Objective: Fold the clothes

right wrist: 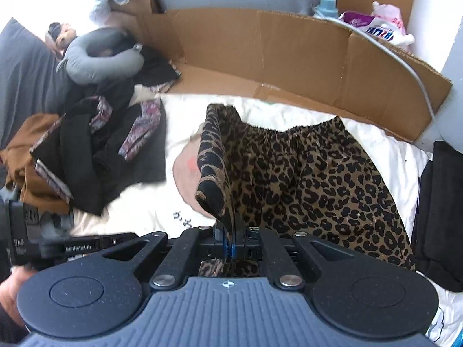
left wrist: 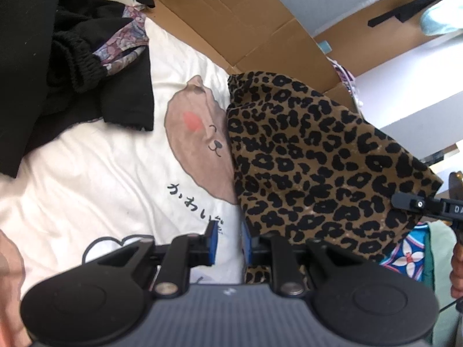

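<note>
The leopard skirt looks soft, light and floppy. It hangs over the white bear blanket; hems are good spots to hold. The right hand-held gripper pinches one edge. The left hand-held gripper is spread, maybe touching cloth. A clothes pile and cardboard sit near.

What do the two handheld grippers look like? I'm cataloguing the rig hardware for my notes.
Both match. The left gripper and right gripper have matte black linkage arms with silver pivot bolts, blue finger pads, two round black discs, and a ribbed dark grey body carrying a small white mark. The left gripper's side, seen from the right wrist view, carries white "GenRobot AI" lettering. A bare hand shows; no sleeve is visible.
</note>
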